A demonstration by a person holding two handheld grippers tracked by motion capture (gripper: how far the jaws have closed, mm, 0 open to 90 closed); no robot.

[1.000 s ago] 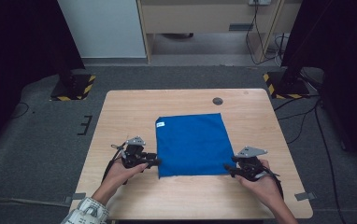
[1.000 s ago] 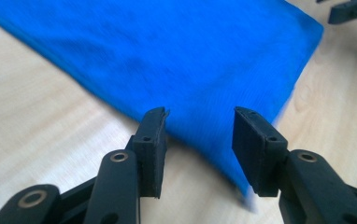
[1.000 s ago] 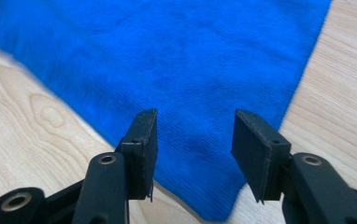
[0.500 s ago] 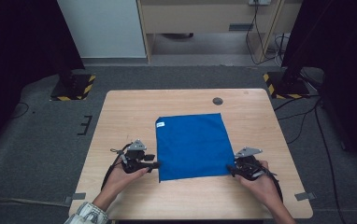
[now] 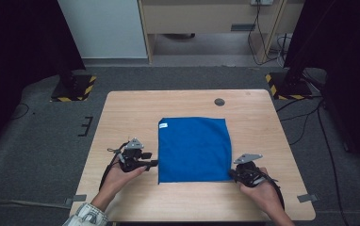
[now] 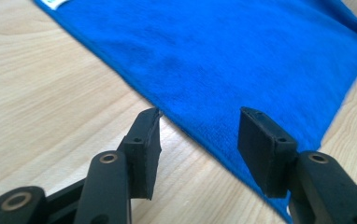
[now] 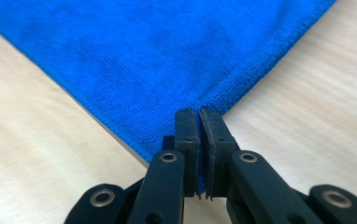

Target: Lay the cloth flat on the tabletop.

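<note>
Left gripper (image 5: 146, 163): we see it at lower left of the high view, fingers (image 6: 145, 140) released and standing apart, straddling the cloth's left edge; one finger is over bare wood, the other over blue fabric, neither pressing on it.

Blue cloth (image 5: 194, 148): it lies flat in the middle of the frame on the bench (image 5: 121, 117), a small white label (image 5: 163, 125) at its upper left corner, its near edge running between our two grippers.

Right gripper (image 5: 234, 175): at lower right of the high view, its fingers (image 7: 188, 135) have just been closing and are now clenched on the cloth's near right corner; in the right gripper view the fabric puckers into the seam between them.

Imbalance risk: we judge that lifting now would drag the cloth sideways, since one corner alone is pinched.

Left grasp risk: closing where the fingers stand might catch just the hem's rim, which could slip out under tension.

Right grasp risk: the bite looks shallow, right at the corner tip, so a sharp pull could free it.

Fold risk: uneven heights between our hands would probably leave a skewed crease.
</note>
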